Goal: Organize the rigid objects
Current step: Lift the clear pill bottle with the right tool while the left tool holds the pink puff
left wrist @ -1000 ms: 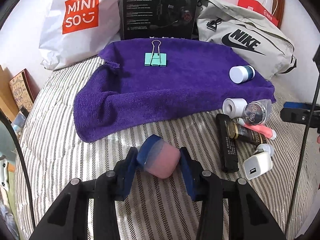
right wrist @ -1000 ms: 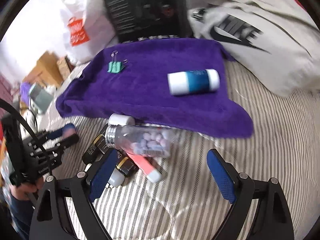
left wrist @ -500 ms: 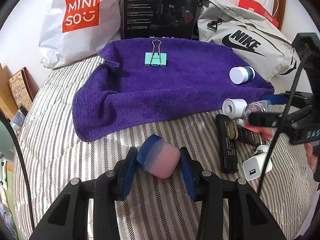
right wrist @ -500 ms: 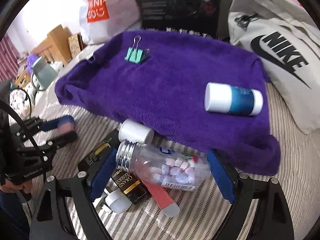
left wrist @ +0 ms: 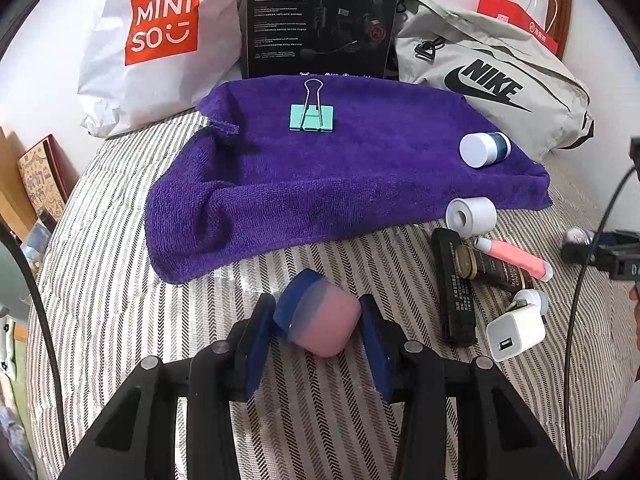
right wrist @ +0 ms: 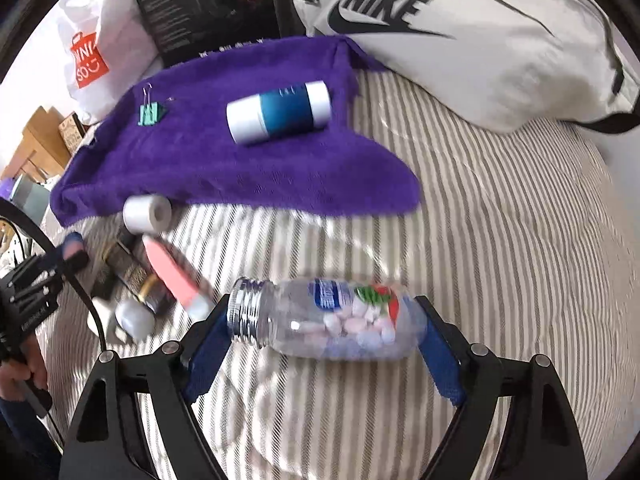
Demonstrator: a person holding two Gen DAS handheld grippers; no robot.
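Two grippers, both loaded: your right gripper [right wrist: 324,334] has its blue pads clamped end to end on the clear pill bottle [right wrist: 326,320], one on the threaded neck, the other on the base, so the bottle's long axis runs straight across the fingers, crosswise to your reach. Your left gripper [left wrist: 318,326] pinches the pink and blue case [left wrist: 316,312] just above the striped bedcover [left wrist: 120,280]. Ahead of both lies the purple towel [left wrist: 320,184], already carrying the green binder clip [left wrist: 312,117] and the blue and white bottle [right wrist: 279,112]. From your right fingers the towel sits forward and left, so that arm looks nearer its free corner.
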